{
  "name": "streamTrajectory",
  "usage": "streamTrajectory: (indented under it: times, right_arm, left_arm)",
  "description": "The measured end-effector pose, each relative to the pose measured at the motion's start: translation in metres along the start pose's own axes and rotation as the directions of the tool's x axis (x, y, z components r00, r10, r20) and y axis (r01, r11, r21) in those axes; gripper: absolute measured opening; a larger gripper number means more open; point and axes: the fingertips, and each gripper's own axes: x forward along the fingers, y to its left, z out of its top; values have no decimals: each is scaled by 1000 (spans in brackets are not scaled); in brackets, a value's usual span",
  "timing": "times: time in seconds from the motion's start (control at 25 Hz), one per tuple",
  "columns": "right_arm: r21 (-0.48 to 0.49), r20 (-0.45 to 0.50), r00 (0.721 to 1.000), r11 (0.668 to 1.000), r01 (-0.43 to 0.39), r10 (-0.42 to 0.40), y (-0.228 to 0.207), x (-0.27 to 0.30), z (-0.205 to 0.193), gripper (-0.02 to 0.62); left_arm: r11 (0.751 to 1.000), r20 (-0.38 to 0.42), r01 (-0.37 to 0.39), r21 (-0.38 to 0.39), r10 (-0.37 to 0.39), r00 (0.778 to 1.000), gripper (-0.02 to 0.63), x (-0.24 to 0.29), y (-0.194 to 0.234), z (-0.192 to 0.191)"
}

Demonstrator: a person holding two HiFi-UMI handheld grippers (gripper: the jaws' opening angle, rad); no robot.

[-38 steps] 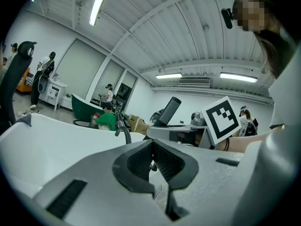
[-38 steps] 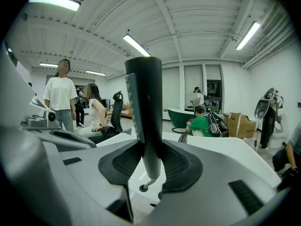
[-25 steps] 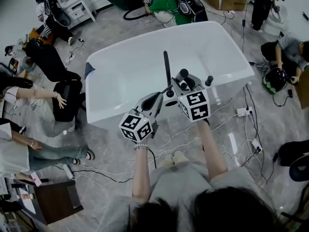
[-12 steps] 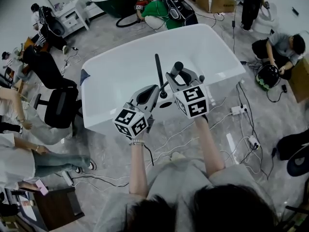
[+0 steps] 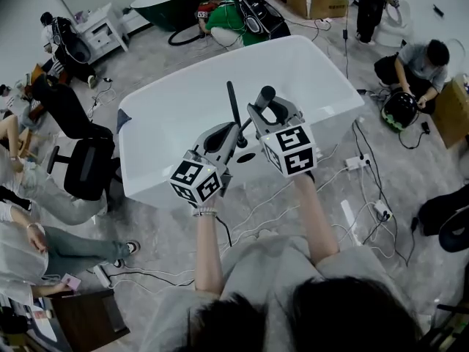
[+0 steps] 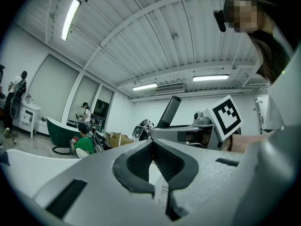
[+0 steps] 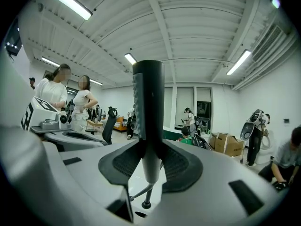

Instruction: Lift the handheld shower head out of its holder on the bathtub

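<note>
Looming largest is the white bathtub (image 5: 183, 108), and above its near rim the right tool (image 7: 151, 161) is clenched on the black shower head (image 7: 148, 107). It stands upright between the pads, seemingly clear of its holder. The left tool (image 6: 151, 145) is pinched shut on nothing. My worry is that the smooth handle slides through the pads, or the thin hose (image 7: 141, 192) beneath pulls taut and tugs it loose. No brand or lettering is readable anywhere; the marker cubes (image 5: 292, 149) carry only black-and-white squares.

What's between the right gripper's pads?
The shower head handle, upright and clamped by the right gripper; seen in the right gripper view.
</note>
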Motion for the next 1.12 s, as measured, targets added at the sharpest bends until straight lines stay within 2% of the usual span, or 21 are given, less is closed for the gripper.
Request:
streamTrajectory:
  times: [0.4,1.12]
  right_arm:
    - [6,1,1000,1000,5,-5,0,-10,-6,132]
    - [9,-5,1000,1000,12,-12,-2,-6,-7,132]
  left_arm:
    - [1000,-15,14,3,-14,1000,5,0,-11,-8]
    - [1000,-21,9,-1,-9,1000,5,-2,-7,-8]
